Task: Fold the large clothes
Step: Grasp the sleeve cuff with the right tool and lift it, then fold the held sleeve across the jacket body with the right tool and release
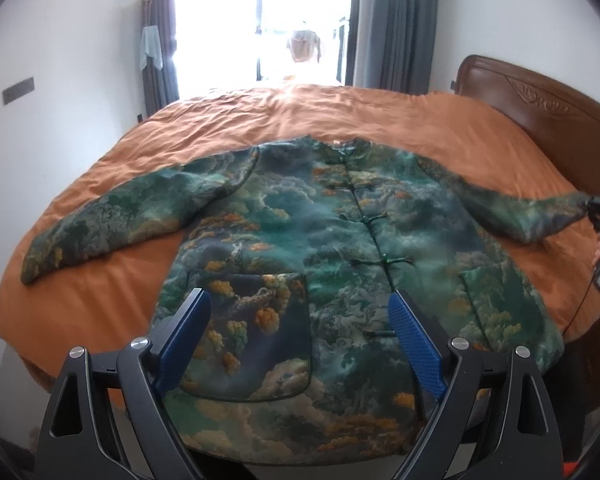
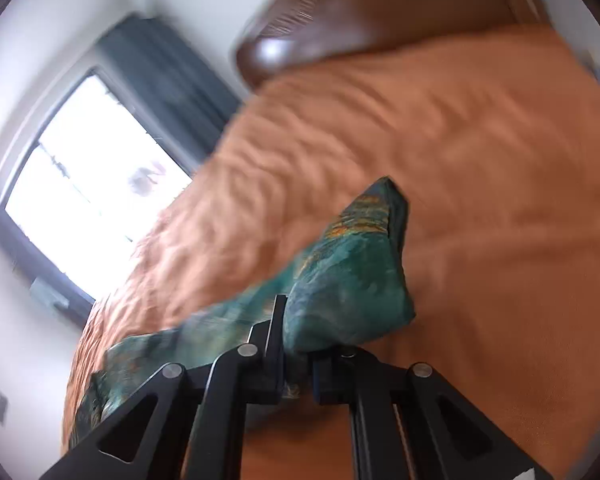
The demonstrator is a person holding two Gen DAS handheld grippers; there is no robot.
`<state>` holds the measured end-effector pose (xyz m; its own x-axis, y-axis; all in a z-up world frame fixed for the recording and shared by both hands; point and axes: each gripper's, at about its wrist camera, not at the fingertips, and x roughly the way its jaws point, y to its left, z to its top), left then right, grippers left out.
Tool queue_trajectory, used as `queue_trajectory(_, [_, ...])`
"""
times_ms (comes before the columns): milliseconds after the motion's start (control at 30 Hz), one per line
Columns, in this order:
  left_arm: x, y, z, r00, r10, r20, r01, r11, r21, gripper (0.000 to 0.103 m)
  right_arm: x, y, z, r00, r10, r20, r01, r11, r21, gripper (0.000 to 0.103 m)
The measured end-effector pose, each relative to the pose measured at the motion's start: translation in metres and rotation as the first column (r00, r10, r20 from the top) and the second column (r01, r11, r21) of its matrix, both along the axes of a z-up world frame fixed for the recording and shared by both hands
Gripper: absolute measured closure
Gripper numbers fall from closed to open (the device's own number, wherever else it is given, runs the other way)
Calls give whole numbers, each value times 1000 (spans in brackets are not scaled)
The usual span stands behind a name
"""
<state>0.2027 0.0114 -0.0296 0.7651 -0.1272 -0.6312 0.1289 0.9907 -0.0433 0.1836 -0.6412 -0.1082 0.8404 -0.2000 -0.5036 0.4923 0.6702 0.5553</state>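
Observation:
A green padded jacket (image 1: 340, 240) with a cloud and orange-tree print lies face up on the orange bed cover (image 1: 260, 120), sleeves spread to both sides. My left gripper (image 1: 300, 320) is open and empty, hovering over the jacket's lower front near the patch pocket (image 1: 256, 332). My right gripper (image 2: 296, 344) is shut on the cuff of the jacket's right sleeve (image 2: 348, 276) and holds it lifted above the bed cover (image 2: 460, 180). It also shows at the far right of the left wrist view (image 1: 598, 208), at the sleeve end.
A brown wooden headboard (image 1: 540, 96) stands at the right of the bed. A bright window (image 1: 300, 20) with grey curtains (image 1: 396, 20) is beyond the far edge. White walls flank the bed. The right wrist view is motion-blurred.

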Motion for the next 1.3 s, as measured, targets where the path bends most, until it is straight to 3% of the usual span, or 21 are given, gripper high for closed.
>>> queue_trajectory(67, [0,2,-2,1000,-3,6,3,1000,10,12,7,35,48,992,101,71,-95,992,-80,94])
queue_trajectory(167, [2,9,-4,1000,14,9,-14,1000,-9,12,29,103,114,949,270,165,-243,956,-165,94])
queue_trajectory(233, [1,20,-4,999,32,1,-32,998,-56,12,54,155,144,911,370,183,-332,920,-208,94])
queue_trajectory(300, [-4,33,-4,999,51,1,-51,995,-89,12,82,205,153,878,450,163,-410,883,-229,94])
queue_trajectory(400, [-16,52,-7,996,94,10,-93,993,-78,12,136,274,141,838,538,91,-507,830,-230,94])
queue_trajectory(467, [-24,67,-9,992,129,8,-128,989,-74,12,164,320,117,815,580,16,-561,795,-232,94])
queue_trajectory(567, [-35,87,-14,984,179,-10,-179,980,-91,12,200,379,63,769,625,-133,-638,738,-222,94])
queue_trajectory(667, [-42,101,-18,975,221,-28,-223,970,-97,12,226,399,9,727,638,-252,-684,701,-200,93])
queue_trajectory(767, [-45,106,-21,971,235,-41,-238,966,-97,12,228,415,-30,678,653,-338,-722,678,-138,86])
queue_trajectory(800, [-45,105,-22,971,235,-42,-238,967,-95,12,225,419,-37,656,665,-358,-736,667,-111,73])
queue_trajectory(833, [-44,103,-23,971,233,-45,-237,967,-91,12,221,422,-44,622,695,-361,-761,645,-70,54])
queue_trajectory(900, [-38,101,-26,972,230,-57,-234,969,-85,12,215,423,-40,566,759,-323,-805,593,-19,40])
queue_trajectory(1033, [-30,93,-27,977,205,-60,-210,974,-87,12,197,395,-9,509,838,-200,-854,520,7,39])
queue_trajectory(1067, [-28,89,-27,979,197,-56,-201,976,-82,12,194,388,0,514,837,-187,-853,522,-3,39])
queue_trajectory(1133, [-26,82,-27,982,181,-48,-184,981,-65,12,189,363,17,563,803,-194,-824,565,-53,38])
queue_trajectory(1267, [-21,70,-30,986,155,-59,-158,986,-58,12,196,294,27,730,621,-285,-679,708,-196,38])
queue_trajectory(1300, [-20,68,-30,987,150,-65,-154,986,-59,12,203,281,23,755,582,-303,-647,736,-200,38])
